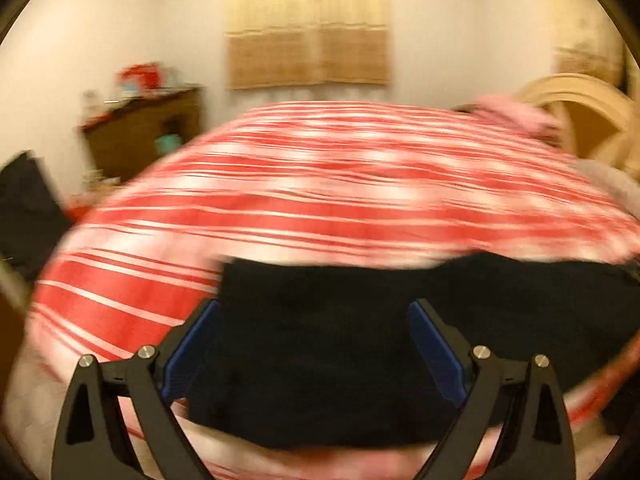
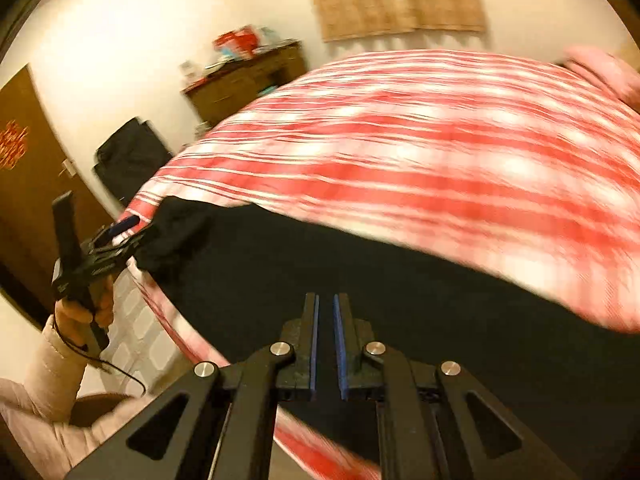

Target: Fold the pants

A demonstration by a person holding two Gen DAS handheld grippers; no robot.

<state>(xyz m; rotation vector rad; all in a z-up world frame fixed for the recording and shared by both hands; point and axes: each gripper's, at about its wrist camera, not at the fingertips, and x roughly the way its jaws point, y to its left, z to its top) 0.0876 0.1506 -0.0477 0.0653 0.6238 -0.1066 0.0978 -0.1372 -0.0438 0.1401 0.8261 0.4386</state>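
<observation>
Bed (image 1: 320, 184), red-white striped cover, fills both views. Black pants (image 1: 320, 360) spread along near edge of bed. Left gripper (image 1: 314, 320): fingers spread wide over pants, nothing pinched. Right gripper (image 2: 326, 312): blue pads nearly together, narrow slit, nothing seen between them, poised above pants; contact unclear. Frames motion-blurred.

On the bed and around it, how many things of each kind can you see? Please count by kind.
Black pants: 1
Red-and-white striped bedspread: 1
Pink pillow: 1
Wooden dresser: 1
Tongs: 2, left tongs, right tongs
Total: 6
</observation>
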